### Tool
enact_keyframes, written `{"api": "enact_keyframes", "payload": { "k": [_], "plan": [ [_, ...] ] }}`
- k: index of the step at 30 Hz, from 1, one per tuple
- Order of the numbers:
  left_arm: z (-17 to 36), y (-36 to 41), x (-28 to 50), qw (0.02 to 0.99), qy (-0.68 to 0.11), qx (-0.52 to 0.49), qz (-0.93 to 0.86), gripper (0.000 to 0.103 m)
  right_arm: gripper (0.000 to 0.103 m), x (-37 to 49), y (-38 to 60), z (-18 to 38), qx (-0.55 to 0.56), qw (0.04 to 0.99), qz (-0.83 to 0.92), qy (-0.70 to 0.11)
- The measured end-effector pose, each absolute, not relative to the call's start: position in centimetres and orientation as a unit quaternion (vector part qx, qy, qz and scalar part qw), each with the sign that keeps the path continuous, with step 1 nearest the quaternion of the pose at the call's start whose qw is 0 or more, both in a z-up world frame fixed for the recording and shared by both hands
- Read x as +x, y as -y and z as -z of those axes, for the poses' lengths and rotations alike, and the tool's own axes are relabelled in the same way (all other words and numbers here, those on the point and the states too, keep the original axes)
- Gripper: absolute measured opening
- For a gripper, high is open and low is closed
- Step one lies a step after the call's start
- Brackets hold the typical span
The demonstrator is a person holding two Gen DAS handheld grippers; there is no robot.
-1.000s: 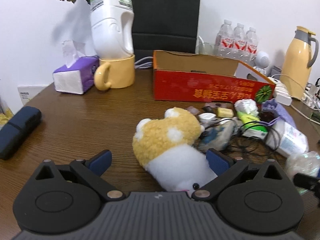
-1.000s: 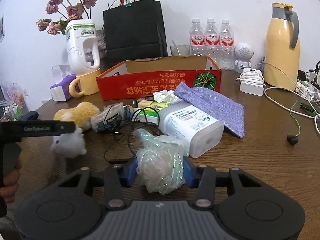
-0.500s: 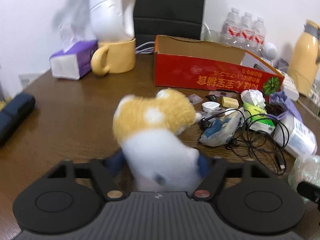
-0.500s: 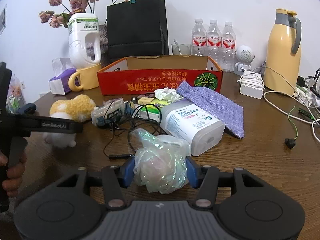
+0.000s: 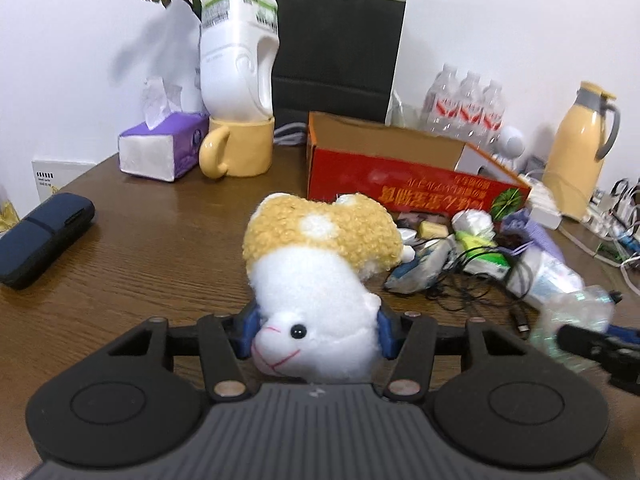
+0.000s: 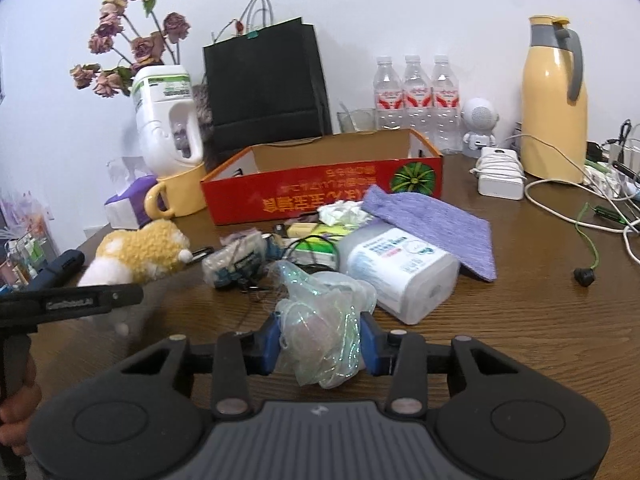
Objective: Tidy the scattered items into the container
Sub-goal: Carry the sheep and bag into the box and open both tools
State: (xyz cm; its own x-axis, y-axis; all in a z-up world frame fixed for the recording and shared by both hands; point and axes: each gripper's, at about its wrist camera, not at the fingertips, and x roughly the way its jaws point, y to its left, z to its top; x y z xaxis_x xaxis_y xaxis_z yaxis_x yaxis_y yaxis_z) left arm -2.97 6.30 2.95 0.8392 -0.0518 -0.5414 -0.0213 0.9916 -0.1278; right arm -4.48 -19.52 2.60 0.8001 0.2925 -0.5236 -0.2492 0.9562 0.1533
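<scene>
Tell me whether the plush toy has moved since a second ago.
Yes. The plush toy, clamped in the left gripper, has risen off the table: its yellow top now reaches the base of the red box, where before it lay well below.

Both wrist views low, facing red box

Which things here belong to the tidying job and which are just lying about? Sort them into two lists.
Job:
left hand-held gripper, shut on plush toy
right hand-held gripper, shut on iridescent wrap
red cardboard box
wipes pack
purple cloth
tangled cable

Lying about:
yellow thermos
water bottles
black bag
tissue box
</scene>
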Motion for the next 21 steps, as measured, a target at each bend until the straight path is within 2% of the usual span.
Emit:
{"api": "enact_keyframes", "payload": {
  "k": [12,21],
  "plan": [
    [-6.2,-4.2,-5.5,0.975,-0.218,-0.045,0.018,0.055,0.039,-6.3,20.2,-4.7,0.053,0.954,-0.168,-0.241],
    [-7.4,-2.5,-1.4,0.978,-0.202,-0.037,0.045,0.055,0.039,-2.1,22.5,-6.8,0.058,0.959,-0.172,-0.219]
  ]
}}
